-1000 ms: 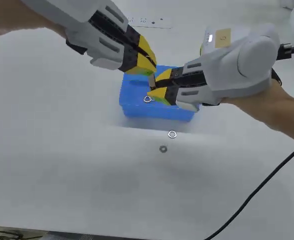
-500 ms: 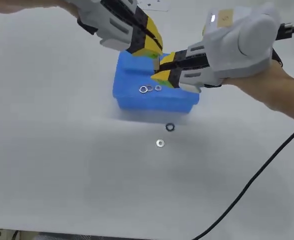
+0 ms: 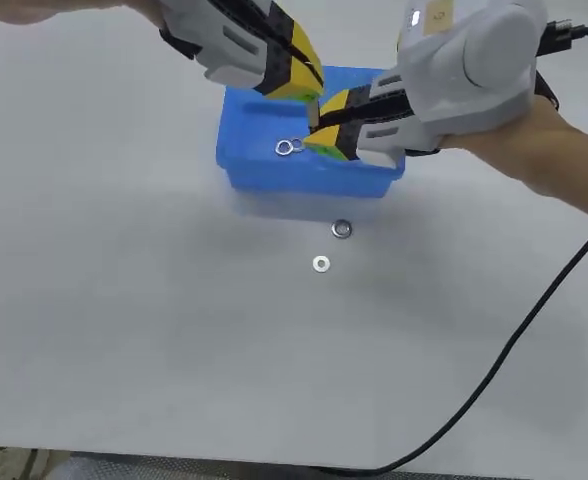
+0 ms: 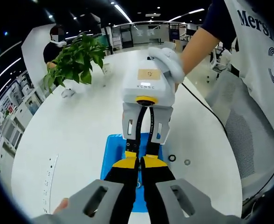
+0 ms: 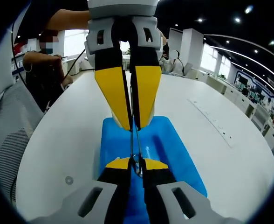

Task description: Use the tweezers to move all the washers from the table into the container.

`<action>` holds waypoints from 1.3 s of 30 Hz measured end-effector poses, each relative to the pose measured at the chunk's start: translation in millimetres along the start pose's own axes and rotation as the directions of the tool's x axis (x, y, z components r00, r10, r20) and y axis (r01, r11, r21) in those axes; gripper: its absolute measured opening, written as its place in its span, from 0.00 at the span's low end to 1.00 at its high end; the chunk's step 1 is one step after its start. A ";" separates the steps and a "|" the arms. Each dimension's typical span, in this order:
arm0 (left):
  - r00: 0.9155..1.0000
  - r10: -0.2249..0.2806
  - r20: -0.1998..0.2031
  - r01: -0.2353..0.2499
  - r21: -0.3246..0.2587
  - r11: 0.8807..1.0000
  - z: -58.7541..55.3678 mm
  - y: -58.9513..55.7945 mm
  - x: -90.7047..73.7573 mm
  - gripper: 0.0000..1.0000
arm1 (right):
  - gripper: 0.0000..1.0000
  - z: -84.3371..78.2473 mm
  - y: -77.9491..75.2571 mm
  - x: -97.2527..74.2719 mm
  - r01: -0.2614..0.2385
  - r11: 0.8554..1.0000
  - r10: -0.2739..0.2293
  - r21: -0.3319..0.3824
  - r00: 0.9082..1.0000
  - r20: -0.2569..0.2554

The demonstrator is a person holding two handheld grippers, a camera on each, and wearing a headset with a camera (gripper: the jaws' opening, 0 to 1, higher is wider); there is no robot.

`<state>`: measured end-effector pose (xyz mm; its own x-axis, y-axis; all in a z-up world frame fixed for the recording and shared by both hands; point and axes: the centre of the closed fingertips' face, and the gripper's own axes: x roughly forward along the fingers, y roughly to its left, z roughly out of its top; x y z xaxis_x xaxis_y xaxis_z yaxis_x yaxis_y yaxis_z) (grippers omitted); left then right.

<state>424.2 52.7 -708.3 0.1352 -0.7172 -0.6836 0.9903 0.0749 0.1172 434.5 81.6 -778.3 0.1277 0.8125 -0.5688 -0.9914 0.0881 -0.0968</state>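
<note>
A blue container [image 3: 274,175] holds two washers [image 3: 284,148] that I can see. Two more washers lie on the white table in front of it, one [image 3: 342,230] near the container's wall and one [image 3: 321,264] a little closer to me. My left gripper [image 3: 312,88] reaches in from the upper left, my right gripper [image 3: 322,140] from the right, tips facing each other above the container. In the right gripper view, thin metal tweezers [image 5: 134,144] run from the left gripper's [image 5: 132,123] shut yellow jaws down into the right gripper's [image 5: 137,165] own shut jaws, over the container [image 5: 174,158].
A black cable [image 3: 514,350] trails from the right gripper across the table's right side toward the front edge. In the left gripper view a potted plant [image 4: 78,58] stands at the far end of the table and a power strip [image 4: 48,182] lies at the left.
The head camera has shifted, so the container sits higher in the picture. Both grippers stay together over the container. More washers show inside it than one second ago.
</note>
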 end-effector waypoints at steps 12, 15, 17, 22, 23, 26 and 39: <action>1.000 -0.026 -0.013 0.026 -0.015 1.000 -8.9 -5.4 5.5 0.06 | 0.10 -8.2 6.8 4.8 -0.017 1.000 0.016 -0.006 1.000 -0.023; 1.000 -0.024 -0.011 0.024 -0.017 1.000 -9.1 -5.2 6.9 0.06 | 0.10 -10.0 6.1 5.7 -0.018 1.000 0.018 0.000 0.999 -0.028; 1.000 -0.022 -0.011 0.021 -0.017 1.000 -9.4 -4.4 7.2 0.06 | 0.10 -10.7 5.8 6.0 -0.019 1.000 0.019 0.002 0.999 -0.031; 1.000 -0.026 -0.007 0.025 -0.022 0.999 -9.7 -4.7 6.9 0.06 | 0.10 -10.1 5.7 6.1 -0.018 1.000 0.018 0.002 0.999 -0.033; 1.000 -0.023 -0.008 0.022 -0.021 1.000 -9.8 -4.1 6.9 0.06 | 0.11 -10.1 5.5 6.0 -0.017 1.000 0.017 0.001 0.999 -0.033; 1.000 -0.028 -0.012 0.028 -0.014 1.000 -8.9 -6.2 6.1 0.06 | 0.12 -8.2 5.5 5.3 -0.016 1.000 0.016 -0.003 0.999 -0.031; 1.000 0.001 -0.016 -0.001 0.044 0.999 10.5 -6.1 -14.3 0.06 | 0.11 28.7 4.5 -11.8 0.015 0.997 -0.014 -0.076 1.000 0.021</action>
<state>415.9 55.2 -691.7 0.1371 -0.7060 -0.6948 0.9878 0.0451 0.1491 427.7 89.0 -748.6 0.1407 0.8234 -0.5497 -0.9843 0.0567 -0.1671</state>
